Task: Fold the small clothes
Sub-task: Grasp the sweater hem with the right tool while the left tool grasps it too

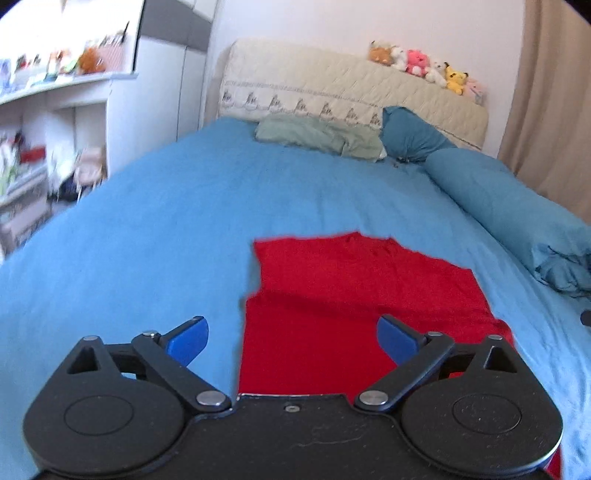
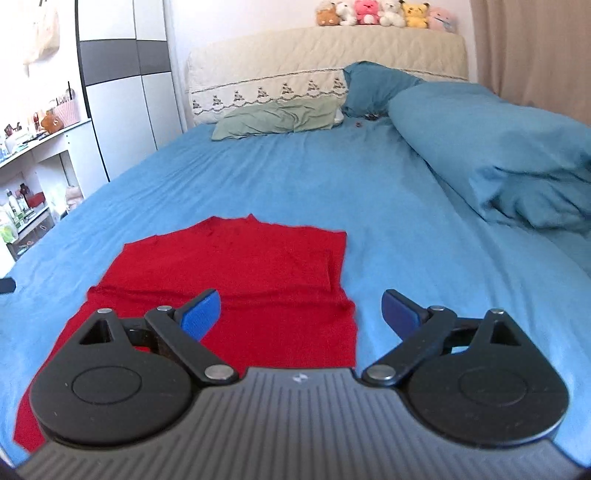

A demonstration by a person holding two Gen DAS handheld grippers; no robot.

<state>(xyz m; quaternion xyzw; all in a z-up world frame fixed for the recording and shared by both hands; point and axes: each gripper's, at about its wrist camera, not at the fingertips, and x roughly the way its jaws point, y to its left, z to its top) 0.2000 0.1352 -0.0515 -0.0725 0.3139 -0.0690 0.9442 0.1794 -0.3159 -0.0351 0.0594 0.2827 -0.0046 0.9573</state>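
A small red garment [image 1: 351, 295] lies flat on the blue bedsheet [image 1: 166, 221], its sides folded inward so it forms a long rectangle. My left gripper [image 1: 291, 341] is open and empty, hovering over the garment's near left edge. In the right wrist view the same red garment [image 2: 258, 273] lies ahead and to the left. My right gripper [image 2: 301, 315] is open and empty over the garment's near right edge. The garment's nearest end is hidden under both gripper bodies.
A rolled blue duvet [image 2: 498, 147] runs along the bed's right side. A green pillow [image 2: 277, 118] and a teal pillow [image 2: 373, 85] lie at the quilted headboard [image 2: 314, 59], topped by plush toys [image 2: 384, 13]. Shelves [image 1: 44, 147] stand left of the bed.
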